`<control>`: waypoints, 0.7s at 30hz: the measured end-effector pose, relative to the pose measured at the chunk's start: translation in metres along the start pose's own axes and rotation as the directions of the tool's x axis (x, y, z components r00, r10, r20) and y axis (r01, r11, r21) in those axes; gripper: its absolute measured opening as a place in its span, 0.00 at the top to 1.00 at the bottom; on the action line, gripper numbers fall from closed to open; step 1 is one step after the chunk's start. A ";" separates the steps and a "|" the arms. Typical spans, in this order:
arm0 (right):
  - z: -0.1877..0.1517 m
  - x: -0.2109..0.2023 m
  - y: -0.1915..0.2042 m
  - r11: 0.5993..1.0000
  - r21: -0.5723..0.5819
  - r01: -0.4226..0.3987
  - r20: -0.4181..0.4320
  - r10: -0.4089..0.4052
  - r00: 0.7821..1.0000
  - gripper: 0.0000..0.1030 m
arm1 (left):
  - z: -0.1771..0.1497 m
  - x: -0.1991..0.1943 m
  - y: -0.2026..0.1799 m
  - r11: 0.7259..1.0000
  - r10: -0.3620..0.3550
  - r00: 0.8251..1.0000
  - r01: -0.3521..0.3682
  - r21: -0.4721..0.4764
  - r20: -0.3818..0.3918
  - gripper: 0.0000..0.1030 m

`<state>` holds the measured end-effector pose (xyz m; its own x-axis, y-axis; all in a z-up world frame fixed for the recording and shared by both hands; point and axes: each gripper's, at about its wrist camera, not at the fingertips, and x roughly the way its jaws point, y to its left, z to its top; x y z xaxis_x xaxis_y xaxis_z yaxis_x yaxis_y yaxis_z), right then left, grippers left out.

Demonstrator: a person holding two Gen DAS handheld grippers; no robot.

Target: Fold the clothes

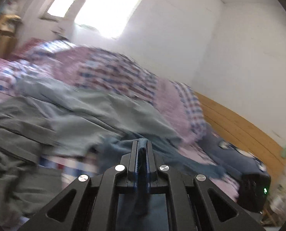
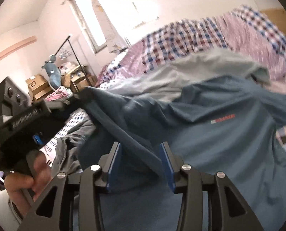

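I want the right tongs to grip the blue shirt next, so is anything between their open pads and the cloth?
Nothing visible. A fold of the blue shirt already lies between the right tongs, whose jaws stand apart; the left tongs are shut on another part.

"SF" printed on a cardboard box (image 2: 36, 83), far left beyond the right gripper (image 2: 141, 150). Small red-and-white logo on the blue shirt (image 2: 223, 118), ahead to the right, unreadable. Raised lettering on the left gripper (image 2: 25, 122), blurred.

Daylight is admitted through an overexposed window (image 1: 104, 5); the bedding (image 1: 108, 73) is motion-blurred, and edges are curved by fisheye distortion.
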<state>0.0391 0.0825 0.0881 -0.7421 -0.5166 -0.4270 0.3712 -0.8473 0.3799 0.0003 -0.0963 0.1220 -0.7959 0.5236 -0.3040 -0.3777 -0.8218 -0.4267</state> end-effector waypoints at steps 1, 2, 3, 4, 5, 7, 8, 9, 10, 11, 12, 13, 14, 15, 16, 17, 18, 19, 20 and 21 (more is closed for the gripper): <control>0.001 -0.001 0.001 1.000 -0.005 -0.005 0.005 0.006 1.000 0.53 | -0.002 0.004 -0.007 0.999 -0.045 0.998 0.046 0.022 -0.035 0.95; 0.001 -0.003 0.003 1.000 -0.011 -0.011 0.011 0.011 1.000 0.52 | -0.005 0.009 -0.013 0.994 -0.097 0.992 0.100 0.037 -0.077 0.95; 0.001 -0.002 0.004 1.000 -0.021 0.002 0.005 -0.002 1.000 0.52 | -0.008 0.016 -0.019 0.985 -0.161 0.978 0.167 0.038 -0.129 0.93; -0.001 0.001 0.003 0.999 -0.031 0.023 -0.011 -0.023 1.000 0.52 | -0.009 0.020 -0.021 0.975 -0.212 0.964 0.219 0.030 -0.161 0.93; -0.004 0.004 0.002 0.998 -0.041 0.044 -0.030 -0.045 0.999 0.52 | -0.008 0.018 -0.018 0.971 -0.235 0.960 0.239 0.009 -0.150 0.90; -0.009 0.012 -0.002 0.996 -0.044 0.074 -0.069 -0.077 0.995 0.54 | -0.005 0.014 -0.012 0.960 -0.281 0.951 0.279 -0.032 -0.125 0.71; -0.010 0.016 -0.006 0.996 -0.033 0.081 -0.087 -0.084 0.993 0.62 | -0.003 0.012 -0.009 0.953 -0.303 0.946 0.299 -0.052 -0.112 0.46; -0.011 0.019 -0.011 0.994 -0.020 0.104 -0.106 -0.106 0.989 0.75 | -0.002 0.010 -0.006 0.945 -0.325 0.940 0.319 -0.072 -0.099 0.25; -0.013 0.022 -0.017 0.991 -0.006 0.135 -0.127 -0.134 0.983 0.80 | 0.000 0.007 -0.001 0.942 -0.331 0.940 0.325 -0.088 -0.079 0.19; -0.014 0.025 -0.023 0.986 0.007 0.165 -0.148 -0.162 0.976 0.87 | 0.003 0.002 0.008 0.949 -0.304 0.952 0.299 -0.098 -0.046 0.16; -0.015 0.026 -0.028 0.981 0.024 0.191 -0.161 -0.185 0.970 0.91 | 0.005 -0.002 0.017 0.957 -0.272 0.962 0.268 -0.112 -0.022 0.16; -0.016 0.025 -0.033 0.977 0.042 0.209 -0.167 -0.200 0.966 0.92 | 0.006 -0.001 0.026 0.965 -0.230 0.973 0.225 -0.137 -0.023 0.16; -0.016 0.024 -0.038 0.973 0.059 0.225 -0.171 -0.212 0.962 0.93 | 0.005 0.001 0.036 0.970 -0.188 0.981 0.180 -0.165 -0.038 0.16; -0.016 0.022 -0.041 0.967 0.070 0.244 -0.169 -0.229 0.959 0.93 | 0.004 0.004 0.044 0.973 -0.151 0.987 0.138 -0.184 -0.059 0.16; -0.015 0.020 -0.043 0.961 0.077 0.265 -0.164 -0.249 0.954 0.93 | 0.001 0.009 0.047 0.978 -0.124 0.988 0.106 -0.182 -0.091 0.16; -0.015 0.019 -0.047 0.955 0.089 0.283 -0.163 -0.266 0.950 0.93 | -0.002 0.015 0.051 0.981 -0.097 0.988 0.074 -0.179 -0.123 0.16; -0.017 0.019 -0.051 0.948 0.112 0.298 -0.175 -0.277 0.945 0.90 | -0.005 0.020 0.054 0.984 -0.070 0.985 0.042 -0.175 -0.155 0.16; -0.019 0.020 -0.056 0.940 0.137 0.312 -0.191 -0.284 0.940 0.90 | -0.009 0.026 0.057 0.986 -0.041 0.980 0.009 -0.167 -0.193 0.16; -0.021 0.021 -0.062 0.934 0.162 0.320 -0.210 -0.284 0.935 0.90 | -0.014 0.035 0.057 0.988 -0.011 0.970 -0.027 -0.151 -0.244 0.17; -0.023 0.024 -0.067 0.928 0.186 0.322 -0.228 -0.278 0.933 0.90 | -0.020 0.044 0.058 0.989 0.019 0.956 -0.061 -0.134 -0.293 0.17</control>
<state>0.0096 0.1240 0.0338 -0.6683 -0.2745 -0.6914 0.0020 -0.9301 0.3674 -0.0471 -0.1164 0.0673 -0.6295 0.5505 -0.5484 -0.2615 -0.8147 -0.5176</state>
